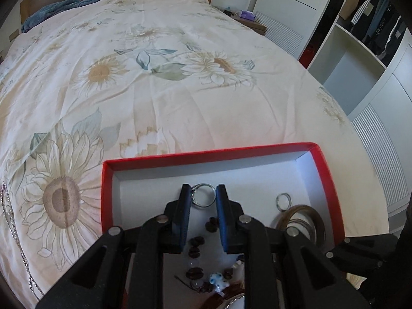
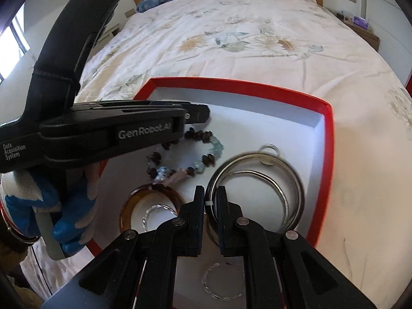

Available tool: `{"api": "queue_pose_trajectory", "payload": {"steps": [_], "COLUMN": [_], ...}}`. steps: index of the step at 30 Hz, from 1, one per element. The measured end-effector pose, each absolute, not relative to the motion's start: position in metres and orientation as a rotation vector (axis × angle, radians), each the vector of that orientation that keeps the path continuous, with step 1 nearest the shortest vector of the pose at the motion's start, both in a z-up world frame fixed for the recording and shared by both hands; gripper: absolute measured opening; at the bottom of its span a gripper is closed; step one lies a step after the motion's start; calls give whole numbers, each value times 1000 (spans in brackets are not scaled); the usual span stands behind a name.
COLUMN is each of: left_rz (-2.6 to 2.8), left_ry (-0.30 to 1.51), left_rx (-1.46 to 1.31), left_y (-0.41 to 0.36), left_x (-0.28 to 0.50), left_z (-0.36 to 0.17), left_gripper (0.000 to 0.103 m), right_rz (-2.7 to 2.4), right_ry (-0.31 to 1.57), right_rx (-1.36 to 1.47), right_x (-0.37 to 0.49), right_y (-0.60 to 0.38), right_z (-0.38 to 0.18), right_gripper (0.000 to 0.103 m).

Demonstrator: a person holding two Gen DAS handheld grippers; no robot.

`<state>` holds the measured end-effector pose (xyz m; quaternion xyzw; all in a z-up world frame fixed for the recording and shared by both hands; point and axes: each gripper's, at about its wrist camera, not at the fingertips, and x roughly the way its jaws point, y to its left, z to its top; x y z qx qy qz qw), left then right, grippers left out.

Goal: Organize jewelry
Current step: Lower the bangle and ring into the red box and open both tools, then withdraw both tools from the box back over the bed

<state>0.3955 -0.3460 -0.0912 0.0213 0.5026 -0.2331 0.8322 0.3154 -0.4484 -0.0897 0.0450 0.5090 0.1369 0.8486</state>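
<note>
A: Where are we now with the jewelry?

B: Both grippers are above the red box (image 1: 325, 177) that lies on the flowered bedspread (image 1: 159, 97). The left gripper (image 1: 202, 195) holds a silver ring (image 1: 204, 195) between its pads, over the far part of the white floor of the box. The right gripper (image 2: 210, 200) is closed on the rim of the silver bangles (image 2: 257, 188) at the right side of the box.

A: And the other pieces?

B: A bead bracelet (image 2: 185, 155) lies in the middle, an amber bangle (image 2: 152, 206) is near it, and a small plain ring (image 1: 283, 200) rests by the bangles. A thin chain (image 1: 15, 231) is outside the box, on the bedspread at the left edge.

A: How should the ring be put down well?

B: I think it should be lowered until it almost touches the floor of the box, in the free corner away from the beads, and only then the pads should open. If it drops from high, it can roll under the bracelet.

A: And the right hand?

B: The bangles are several loose hoops, so I would set them down flat together before letting go, and keep them apart from the small ring
</note>
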Motion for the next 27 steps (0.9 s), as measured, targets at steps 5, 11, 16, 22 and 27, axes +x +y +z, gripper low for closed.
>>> {"api": "queue_pose_trajectory", "payload": {"steps": [5, 11, 16, 22, 27], "left_rz": [-510, -524, -533, -543, -535], "left_ry": [1102, 1085, 1064, 1048, 1007], "left_rx": [3, -12, -27, -60, -72], "left_y": [-343, -338, -322, -289, -254], "left_x": [400, 391, 370, 327, 278], "left_z": [-91, -72, -46, -10, 24], "left_gripper": [21, 33, 33, 33, 33], "right_rz": [276, 264, 244, 206, 197], "right_ry": [1075, 1062, 1029, 982, 944], "right_rx": [98, 105, 132, 177, 196], "right_x": [310, 299, 274, 227, 177], "right_y": [-453, -455, -458, -453, -436], "right_z": [-90, -80, -57, -23, 9], "right_gripper": [15, 24, 24, 26, 29]}}
